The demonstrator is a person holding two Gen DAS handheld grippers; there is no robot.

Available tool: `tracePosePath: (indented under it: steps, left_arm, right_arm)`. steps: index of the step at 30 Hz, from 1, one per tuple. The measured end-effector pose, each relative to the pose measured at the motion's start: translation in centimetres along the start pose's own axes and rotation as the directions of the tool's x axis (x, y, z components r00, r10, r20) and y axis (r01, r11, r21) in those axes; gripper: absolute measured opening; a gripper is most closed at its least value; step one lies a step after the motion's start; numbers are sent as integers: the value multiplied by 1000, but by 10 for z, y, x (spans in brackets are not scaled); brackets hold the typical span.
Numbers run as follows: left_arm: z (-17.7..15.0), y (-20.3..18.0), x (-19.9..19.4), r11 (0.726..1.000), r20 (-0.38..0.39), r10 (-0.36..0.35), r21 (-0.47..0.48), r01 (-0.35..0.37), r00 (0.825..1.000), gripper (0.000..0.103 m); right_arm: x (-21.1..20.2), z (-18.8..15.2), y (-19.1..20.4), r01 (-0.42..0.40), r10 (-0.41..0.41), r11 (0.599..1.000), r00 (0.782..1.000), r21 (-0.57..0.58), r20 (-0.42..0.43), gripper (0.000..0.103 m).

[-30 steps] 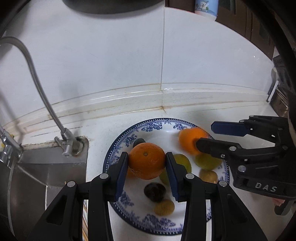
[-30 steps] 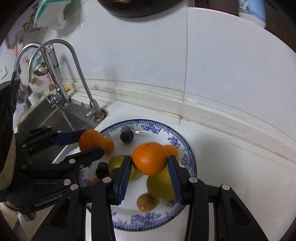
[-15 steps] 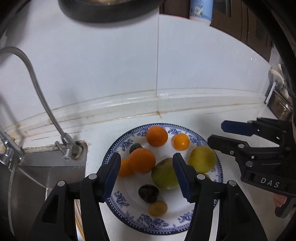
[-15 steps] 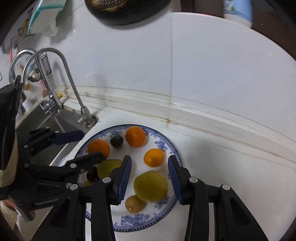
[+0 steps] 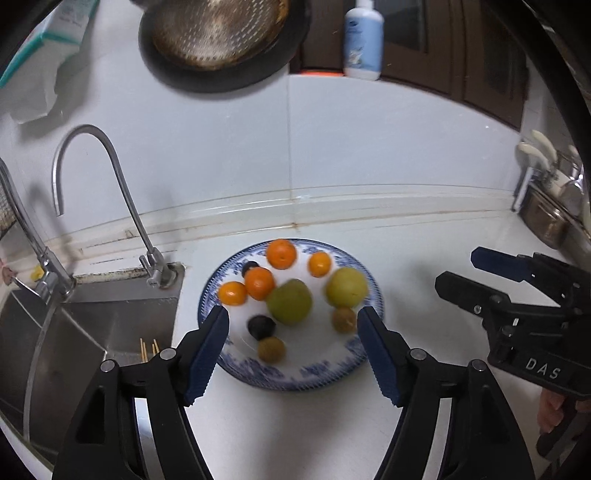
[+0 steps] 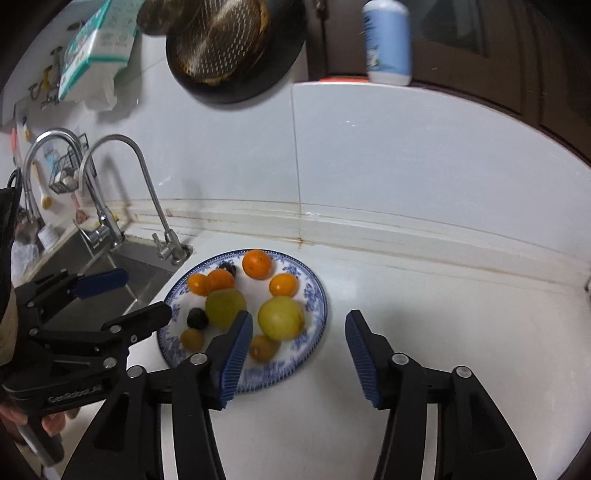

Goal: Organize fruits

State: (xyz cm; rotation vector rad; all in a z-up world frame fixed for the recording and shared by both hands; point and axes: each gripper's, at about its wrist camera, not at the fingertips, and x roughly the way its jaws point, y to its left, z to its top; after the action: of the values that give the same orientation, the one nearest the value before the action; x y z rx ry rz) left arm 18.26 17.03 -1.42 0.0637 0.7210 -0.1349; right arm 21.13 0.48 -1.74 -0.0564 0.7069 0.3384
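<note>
Both my left gripper (image 5: 291, 347) and right gripper (image 6: 299, 354) are opening, nothing between them. Fruit's all sitting on the plate (image 5: 317, 380) (blue-patterned one).

"DAS" in white letters on the right gripper (image 5: 460, 271) body. Raised lettering on the left gripper (image 6: 146, 295) body, too blurred to read.

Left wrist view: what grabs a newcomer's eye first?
The blue-and-white plate on the white counter, beside the sink, loaded with four oranges, two green fruits and small dark and brown ones. Both tools frame it with nothing between their jaws, which are opening: the left tool straddles the plate's near edge, the right tool hangs off to its right. On the wall above hangs a metal colander.
</note>
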Motion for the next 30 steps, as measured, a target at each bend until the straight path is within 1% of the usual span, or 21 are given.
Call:
tracePosePath:
  steps: [3,6,7,8,10,14,16,19,21,30]
  left_arm:
    - [-6,-11,-19,1000,32,7,-1,-7,999,75]
    - [-12,-23,-45,1000,91,23,11,-24,996,79]
    - [-14,-27,-51,999,104,28,14,-30,994,82]
    - [-15,-31,-58,999,116,35,15,-36,993,82]
    - [-19,-37,-71,999,136,48,9,-49,990,84]
    - [-26,-51,-94,998,155,64,3,-65,986,86]
    - [-33,-58,-106,998,168,58,2,-60,984,89]
    - [-39,-68,-121,998,179,64,-6,-63,982,90]
    - [-45,-75,-131,998,185,63,-4,-64,981,92]
    - [-67,-103,-173,997,212,68,11,-72,975,95]
  right_arm:
    - [-22,-14,-5,25,-25,999,999,27,20,67]
    - [-41,-24,-11,52,-53,997,998,55,29,69]
    - [-47,-26,-13,58,-60,996,998,62,34,69]
    - [-54,-28,-15,63,-66,996,997,68,41,69]
    - [-69,-33,-21,77,-82,994,995,80,54,72]
    - [-102,-43,-32,96,-103,992,991,84,88,76]
    - [-117,-47,-36,101,-108,992,989,79,96,77]
    - [-138,-55,-41,116,-125,990,985,78,116,77]
    - [-154,-62,-41,123,-131,990,983,71,125,79]
    - [-204,-91,-43,127,-136,990,978,61,156,79]
